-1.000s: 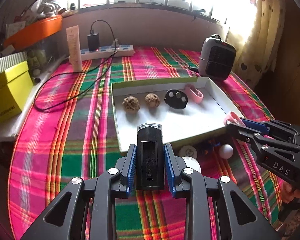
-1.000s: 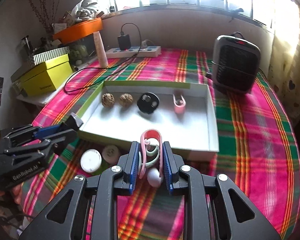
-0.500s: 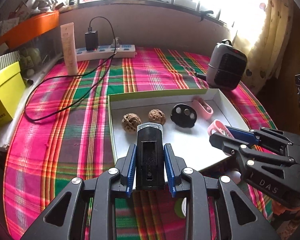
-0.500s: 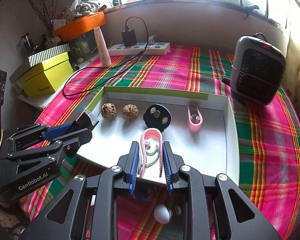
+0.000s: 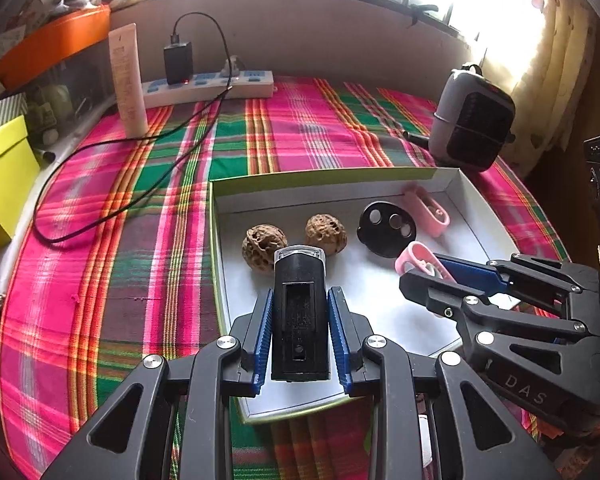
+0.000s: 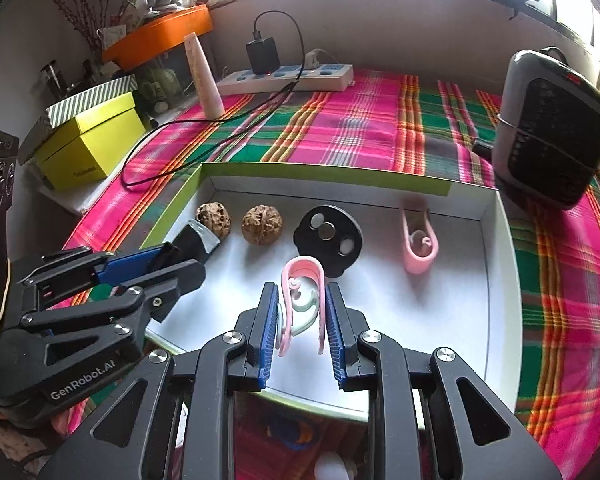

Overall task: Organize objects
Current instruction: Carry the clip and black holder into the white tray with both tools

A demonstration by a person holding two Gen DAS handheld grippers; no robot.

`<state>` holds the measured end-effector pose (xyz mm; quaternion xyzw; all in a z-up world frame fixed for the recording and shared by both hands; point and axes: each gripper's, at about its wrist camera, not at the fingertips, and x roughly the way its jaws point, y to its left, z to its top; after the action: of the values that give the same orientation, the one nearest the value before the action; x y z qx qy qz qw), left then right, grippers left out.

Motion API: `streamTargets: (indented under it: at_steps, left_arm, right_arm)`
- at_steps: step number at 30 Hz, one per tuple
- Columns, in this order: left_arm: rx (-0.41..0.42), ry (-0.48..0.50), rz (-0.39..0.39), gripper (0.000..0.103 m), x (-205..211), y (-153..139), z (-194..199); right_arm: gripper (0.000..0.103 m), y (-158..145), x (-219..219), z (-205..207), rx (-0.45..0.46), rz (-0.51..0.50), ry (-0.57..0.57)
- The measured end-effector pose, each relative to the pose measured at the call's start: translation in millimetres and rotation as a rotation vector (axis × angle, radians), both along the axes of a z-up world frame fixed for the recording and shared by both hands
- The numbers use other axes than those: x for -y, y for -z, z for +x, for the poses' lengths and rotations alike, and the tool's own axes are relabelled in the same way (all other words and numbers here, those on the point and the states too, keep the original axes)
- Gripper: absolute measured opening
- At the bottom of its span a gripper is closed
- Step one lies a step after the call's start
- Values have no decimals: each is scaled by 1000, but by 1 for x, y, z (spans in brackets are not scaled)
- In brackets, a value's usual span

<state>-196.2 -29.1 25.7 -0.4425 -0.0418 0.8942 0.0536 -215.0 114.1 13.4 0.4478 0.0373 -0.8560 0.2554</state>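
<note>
Two grippers hang over the shallow white cardboard tray with a green rim (image 6: 496,256). The left gripper (image 5: 300,320) is clamped on a black rectangular device with a clear end cap (image 5: 299,308), its cap pointing at the nearer of two brown wrinkled walnuts (image 5: 263,246), the other walnut (image 5: 326,234) just beside it. The right gripper (image 6: 302,320) pinches a pink looped plastic clip with a pale green curl inside (image 6: 302,300) above the tray floor. Ahead of that clip lies one black round disc with three silvery spots (image 6: 328,238), close enough that the clip's bow overlaps it in the right wrist view; whether they touch I cannot tell. A second pink clip (image 6: 419,240) lies near the far right corner of the tray.

The tray sits on a pink and green plaid cloth (image 5: 112,264). Beyond it stand a grey and black space heater (image 6: 548,128), a white power strip (image 5: 208,88) with a black charger plugged in, a cream upright tube (image 5: 127,80) and one yellow box (image 6: 88,148).

"GenRobot.AI" reads on the left gripper's body, "DAS" on the right's.
</note>
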Motion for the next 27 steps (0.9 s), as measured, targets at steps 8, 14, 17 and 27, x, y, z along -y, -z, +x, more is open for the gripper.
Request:
streamTargets:
  at_steps: [8, 14, 17, 27]
  left_arm:
    - [11, 4, -19, 25, -3, 3, -6]
    - [16, 7, -25, 25, -6, 5, -9]
    - [20, 9, -26, 25, -7, 7, -11]
    - [24, 9, -41, 25, -10, 10, -15]
  right_arm:
    - [24, 4, 4, -4, 10, 5, -13]
    - [24, 8, 6, -6, 16, 15, -17]
    - [24, 10, 6, -7, 17, 22, -19]
    - [24, 12, 7, -8, 8, 40, -22]
